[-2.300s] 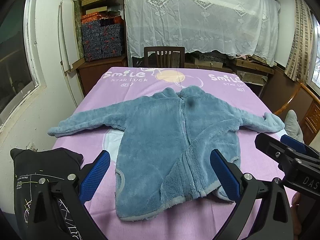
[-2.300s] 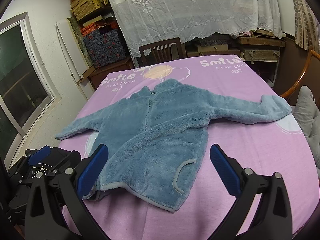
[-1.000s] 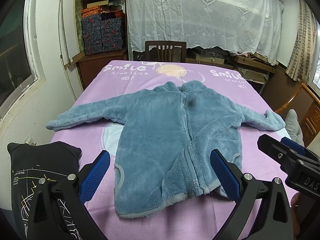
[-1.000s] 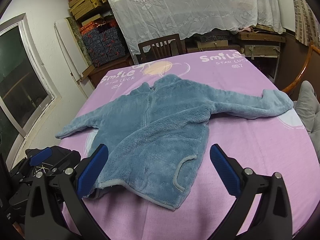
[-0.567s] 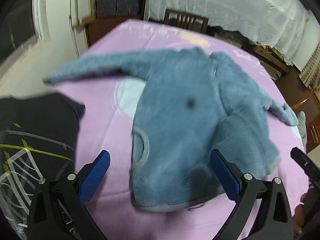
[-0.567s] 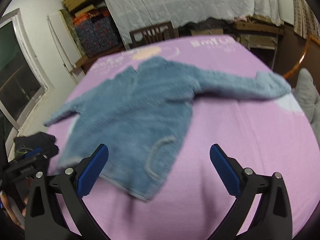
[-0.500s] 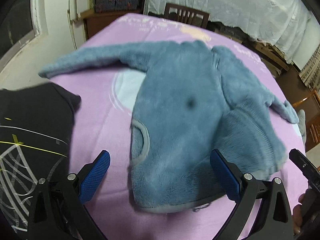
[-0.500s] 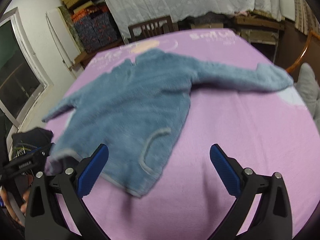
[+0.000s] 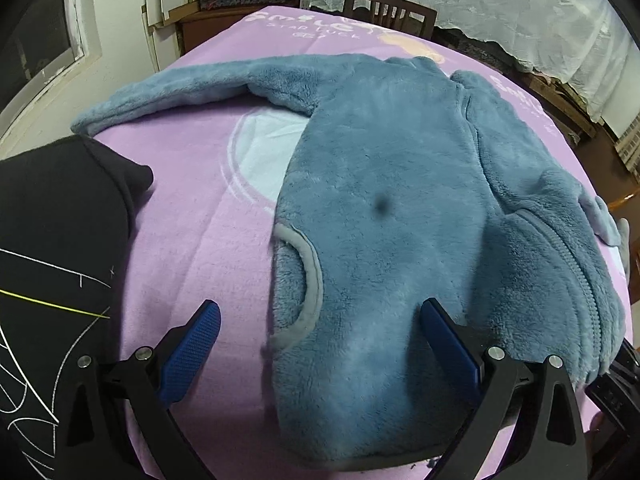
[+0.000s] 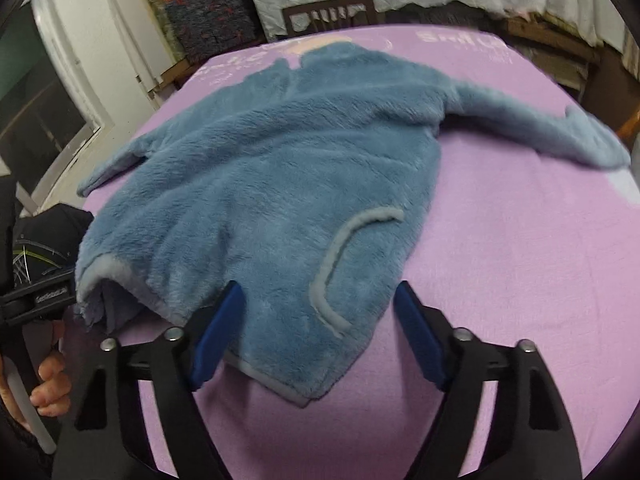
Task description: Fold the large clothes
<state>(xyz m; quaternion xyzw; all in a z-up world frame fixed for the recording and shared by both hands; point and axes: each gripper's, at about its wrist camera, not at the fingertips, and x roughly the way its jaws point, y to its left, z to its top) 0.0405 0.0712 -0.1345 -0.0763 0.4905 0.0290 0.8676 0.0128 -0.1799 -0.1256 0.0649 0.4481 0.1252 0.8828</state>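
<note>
A blue fleece zip jacket lies front up on the purple cloth-covered table, sleeves spread left and right. It also shows in the right wrist view. My left gripper is open, its jaws straddling the jacket's lower left hem beside the pocket trim. My right gripper is open, its jaws straddling the lower right hem corner by the other pocket trim. Neither holds fabric.
A folded black garment with yellow and white lines lies at the table's near left corner. A wooden chair stands at the far edge. Stacked boxes, a white curtain and a window line the walls.
Both grippers have dropped and moved forward onto the jacket's bottom hem. The right jaws look a little narrower than before. The jacket lies as it did.
</note>
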